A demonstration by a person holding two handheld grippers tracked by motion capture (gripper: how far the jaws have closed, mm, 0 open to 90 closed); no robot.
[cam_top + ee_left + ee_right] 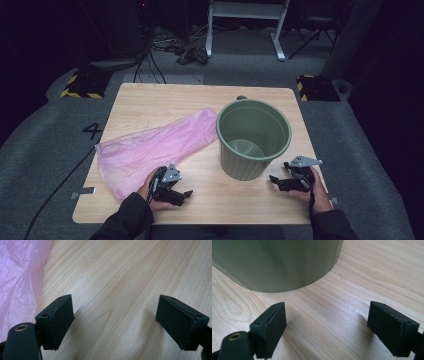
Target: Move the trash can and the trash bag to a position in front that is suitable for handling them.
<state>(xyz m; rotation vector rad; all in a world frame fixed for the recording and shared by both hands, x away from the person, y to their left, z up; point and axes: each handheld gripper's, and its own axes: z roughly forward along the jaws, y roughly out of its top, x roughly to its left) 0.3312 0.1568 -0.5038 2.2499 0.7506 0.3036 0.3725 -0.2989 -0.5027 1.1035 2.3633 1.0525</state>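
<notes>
The person wore dark long sleeves (127,220) that reached to the wrists. Each hand carried a black two-jaw gripper topped by a grey three-cornered plate: the left gripper (186,194) and the right gripper (273,179). Seen close, the left gripper's jaws ended in thick, matte black rectangular pads (58,321) with small screw holes along their upper edges, and a brass-ringed hole sat on the black body beside one jaw.

wooden table (150,102), pink bag (150,147), green bin (253,139)
</notes>
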